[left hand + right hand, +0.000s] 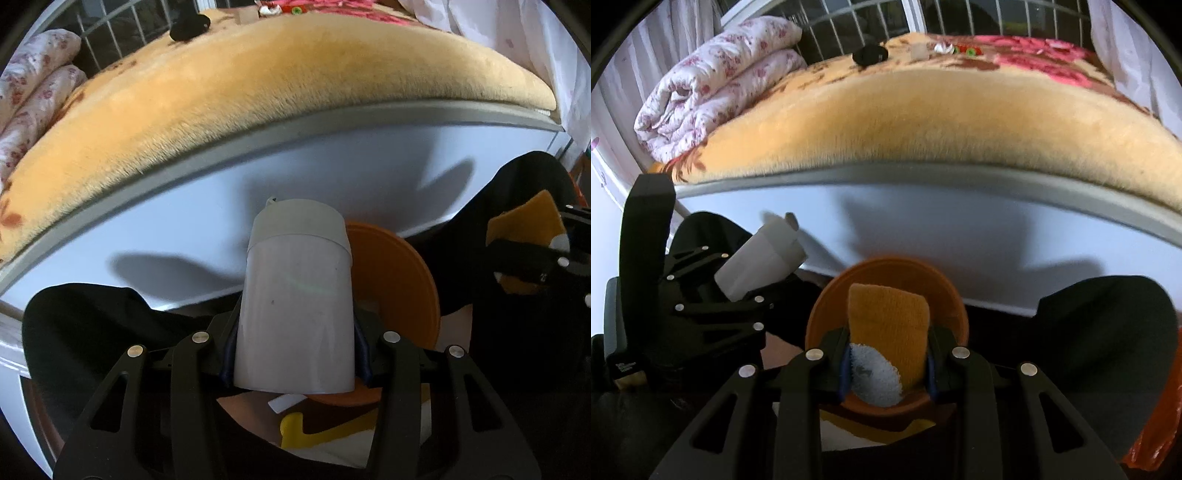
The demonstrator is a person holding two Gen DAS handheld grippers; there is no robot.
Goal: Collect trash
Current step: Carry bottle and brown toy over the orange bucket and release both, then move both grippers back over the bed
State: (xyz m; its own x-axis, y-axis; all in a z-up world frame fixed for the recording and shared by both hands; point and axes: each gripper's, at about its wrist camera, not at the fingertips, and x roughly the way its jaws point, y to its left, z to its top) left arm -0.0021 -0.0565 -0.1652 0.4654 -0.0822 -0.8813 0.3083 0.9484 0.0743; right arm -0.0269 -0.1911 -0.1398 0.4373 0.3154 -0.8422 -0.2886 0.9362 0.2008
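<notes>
Left gripper (295, 354) fingers squeezing a white bottle (295, 310); right gripper (888, 365) fingers squeezing a yellow sock (886, 332). Both over the black trash bag (92, 325) near the bed (258, 92). Could miss the bag's floppy mouth and drop onto the floor.

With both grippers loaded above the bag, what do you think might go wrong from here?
1. The white bottle is gripped only near its base by the left gripper, so it may tip out.
2. The orange sock in the right gripper could miss the black bag and land on the orange lid.
</notes>
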